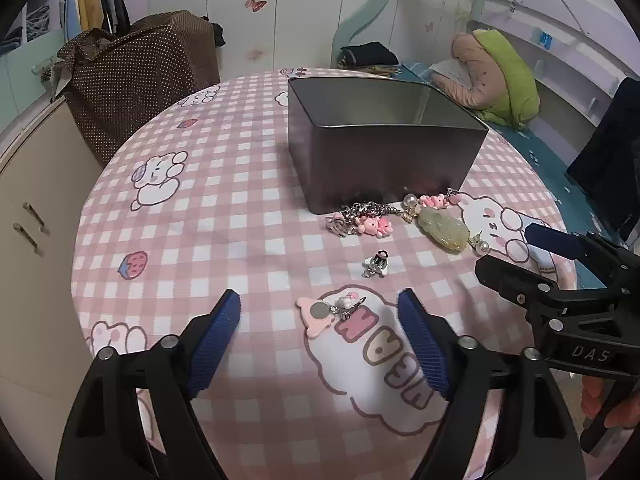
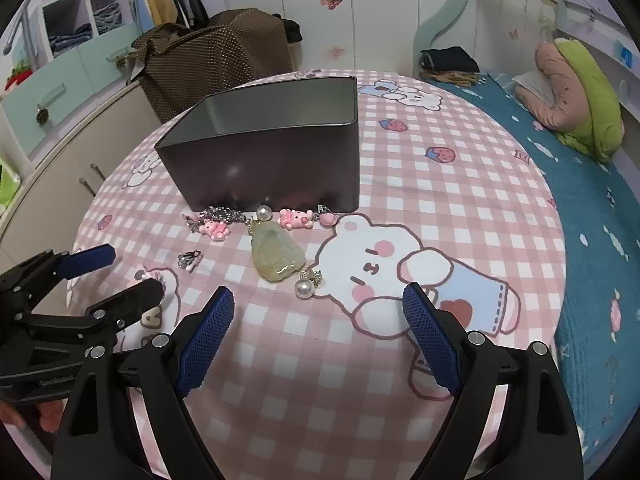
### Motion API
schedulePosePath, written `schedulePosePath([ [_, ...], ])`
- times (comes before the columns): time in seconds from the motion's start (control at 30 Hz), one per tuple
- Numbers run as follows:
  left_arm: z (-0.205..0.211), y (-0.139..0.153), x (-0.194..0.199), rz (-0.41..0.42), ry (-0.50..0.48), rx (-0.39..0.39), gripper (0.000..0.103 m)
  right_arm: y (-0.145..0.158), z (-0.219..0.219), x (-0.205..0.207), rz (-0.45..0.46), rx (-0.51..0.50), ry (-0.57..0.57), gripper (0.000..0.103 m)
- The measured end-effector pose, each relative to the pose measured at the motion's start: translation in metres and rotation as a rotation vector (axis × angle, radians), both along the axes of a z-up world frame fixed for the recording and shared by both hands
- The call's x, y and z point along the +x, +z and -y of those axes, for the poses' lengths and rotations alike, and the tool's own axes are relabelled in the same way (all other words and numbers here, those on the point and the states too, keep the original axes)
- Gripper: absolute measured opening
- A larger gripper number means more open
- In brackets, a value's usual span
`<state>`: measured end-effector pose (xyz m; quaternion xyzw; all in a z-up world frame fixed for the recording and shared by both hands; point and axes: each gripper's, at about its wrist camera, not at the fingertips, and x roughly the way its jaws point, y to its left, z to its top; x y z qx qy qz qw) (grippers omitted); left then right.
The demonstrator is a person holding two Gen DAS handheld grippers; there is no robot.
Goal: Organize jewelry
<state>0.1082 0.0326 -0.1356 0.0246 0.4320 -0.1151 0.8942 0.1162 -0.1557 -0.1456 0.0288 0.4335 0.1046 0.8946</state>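
Note:
A dark open metal box [image 1: 384, 148] [image 2: 272, 160] stands on the pink checked tablecloth. Jewelry lies in front of it: a green jade pendant [image 1: 444, 232] [image 2: 276, 254], pink bear charms [image 1: 374, 226] [image 2: 296, 218], a silver chain [image 1: 370, 209] [image 2: 220, 213], pearl earrings [image 2: 304, 288] and a small silver clip [image 1: 376, 264] [image 2: 190, 258]. A pink charm with a clip [image 1: 324, 314] lies between my left gripper's open fingers. My left gripper [image 1: 320, 336] is open and empty. My right gripper [image 2: 318, 332] is open and empty, just short of the pendant and pearl.
The round table [image 1: 180, 240] has a cupboard [image 1: 36, 216] at its left and a brown dotted bag [image 1: 132, 76] behind. A bed with a blue sheet [image 2: 592, 216] and a green and pink cushion [image 2: 576, 96] lies to the right.

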Motion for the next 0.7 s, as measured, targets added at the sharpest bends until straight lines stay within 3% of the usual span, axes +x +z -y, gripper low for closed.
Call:
schedulePosePath([
  [0.23, 0.005, -0.008, -0.006, 0.051, -0.02, 0.047, 0.043, 0.004, 0.001, -0.001, 0.022, 0.026, 0.008, 0.084],
  [0.3, 0.001, -0.008, -0.006, 0.068, 0.001, 0.05, 0.022, 0.007, -0.002, -0.002, 0.038, 0.035, 0.027, 0.084],
  [0.53, -0.011, -0.007, -0.008, 0.076, -0.005, -0.018, 0.022, 0.012, -0.029, -0.004, 0.074, 0.055, 0.144, 0.083],
  [0.7, -0.023, -0.005, -0.009, 0.083, 0.023, -0.041, 0.022, 0.01, -0.052, 0.002, 0.066, 0.06, 0.209, 0.07],
])
